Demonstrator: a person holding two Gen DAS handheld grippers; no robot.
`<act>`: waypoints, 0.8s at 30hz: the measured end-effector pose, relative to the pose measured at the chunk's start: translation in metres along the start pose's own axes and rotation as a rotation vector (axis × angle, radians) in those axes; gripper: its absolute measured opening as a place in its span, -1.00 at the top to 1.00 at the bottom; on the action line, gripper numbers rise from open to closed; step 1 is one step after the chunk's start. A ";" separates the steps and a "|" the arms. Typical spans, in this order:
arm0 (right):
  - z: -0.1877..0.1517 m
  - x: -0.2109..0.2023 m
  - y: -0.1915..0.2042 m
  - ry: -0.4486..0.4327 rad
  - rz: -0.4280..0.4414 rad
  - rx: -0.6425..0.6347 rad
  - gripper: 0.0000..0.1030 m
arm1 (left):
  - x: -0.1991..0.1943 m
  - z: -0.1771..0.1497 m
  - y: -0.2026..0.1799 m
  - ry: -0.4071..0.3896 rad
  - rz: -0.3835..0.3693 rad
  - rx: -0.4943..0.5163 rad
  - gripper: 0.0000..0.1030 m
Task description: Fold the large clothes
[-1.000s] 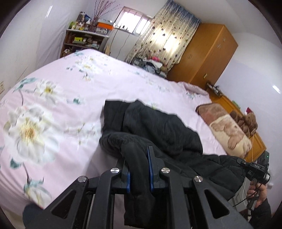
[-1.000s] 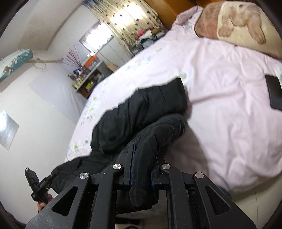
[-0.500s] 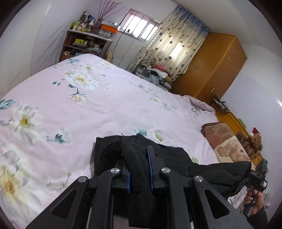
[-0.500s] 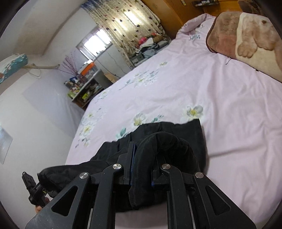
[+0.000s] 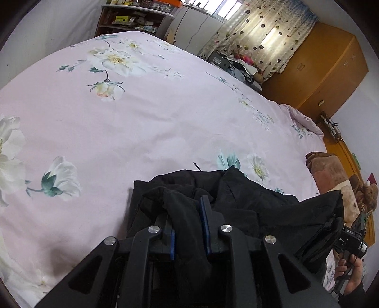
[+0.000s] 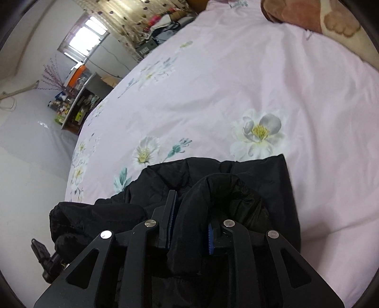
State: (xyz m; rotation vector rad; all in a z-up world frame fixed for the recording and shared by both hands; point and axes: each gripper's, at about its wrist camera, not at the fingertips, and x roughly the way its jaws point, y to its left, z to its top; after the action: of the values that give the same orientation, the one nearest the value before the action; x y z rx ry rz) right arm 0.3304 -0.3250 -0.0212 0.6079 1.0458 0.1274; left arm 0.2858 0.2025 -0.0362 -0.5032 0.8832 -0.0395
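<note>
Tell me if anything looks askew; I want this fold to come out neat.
The black jacket is bunched, not flat: thick rolls of fabric are pinched in the left hand-held gripper and the right hand-held gripper, and folds pile unevenly on the pink floral bedsheet. Nothing looks torn or spilled.

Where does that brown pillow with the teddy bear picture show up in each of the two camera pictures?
Left wrist: the pillow lies at the right edge, past the black coat.
Right wrist: the pillow sits in the top right corner.
Shared landmark: the heart-print curtain, top right of centre in the left view, top centre in the right.
</note>
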 end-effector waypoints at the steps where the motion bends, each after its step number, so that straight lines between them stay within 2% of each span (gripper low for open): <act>1: 0.001 0.004 -0.003 0.007 0.006 0.013 0.55 | 0.002 0.001 -0.001 0.005 0.000 0.006 0.60; 4: 0.006 0.002 -0.003 0.015 0.028 0.016 0.46 | -0.002 0.007 -0.003 0.016 -0.015 0.009 0.58; 6: 0.008 -0.009 0.002 -0.001 0.065 0.006 0.26 | -0.011 0.010 -0.005 -0.004 -0.043 0.025 0.49; 7: 0.008 -0.021 0.005 -0.022 0.108 0.004 0.04 | -0.016 0.012 -0.005 -0.012 -0.063 0.029 0.44; 8: 0.008 -0.029 0.006 -0.036 0.142 0.006 -0.08 | -0.022 0.013 -0.005 -0.017 -0.089 0.026 0.31; 9: 0.009 -0.037 0.006 -0.053 0.164 0.009 -0.13 | -0.026 0.016 -0.004 -0.020 -0.115 0.020 0.13; 10: 0.008 -0.048 0.006 -0.086 0.188 0.011 -0.20 | -0.030 0.017 -0.004 -0.026 -0.140 0.012 0.06; 13: 0.005 -0.069 0.010 -0.166 0.181 -0.019 -0.24 | -0.049 0.026 -0.005 -0.053 -0.191 -0.016 -0.19; 14: 0.004 -0.073 0.013 -0.190 0.167 -0.039 -0.25 | -0.055 0.028 -0.004 -0.069 -0.206 -0.022 -0.34; 15: 0.003 -0.076 0.015 -0.208 0.156 -0.059 -0.25 | -0.063 0.032 -0.004 -0.108 -0.195 -0.020 -0.52; 17: 0.001 -0.079 0.018 -0.225 0.127 -0.106 -0.25 | -0.078 0.036 -0.002 -0.185 -0.156 -0.004 -0.68; 18: -0.001 -0.077 0.018 -0.226 0.116 -0.127 -0.25 | -0.081 0.038 0.000 -0.196 -0.147 -0.005 -0.72; 21: -0.005 -0.063 0.018 -0.192 0.060 -0.198 -0.25 | -0.068 0.037 0.005 -0.140 -0.094 0.017 -0.71; 24: -0.008 -0.042 0.012 -0.137 0.021 -0.249 -0.25 | -0.035 0.030 0.007 -0.030 -0.058 0.052 -0.71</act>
State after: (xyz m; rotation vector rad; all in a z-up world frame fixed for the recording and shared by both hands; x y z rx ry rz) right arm 0.3047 -0.3280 0.0143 0.3957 0.8750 0.2278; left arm 0.2844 0.2295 0.0020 -0.4800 0.8364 -0.1071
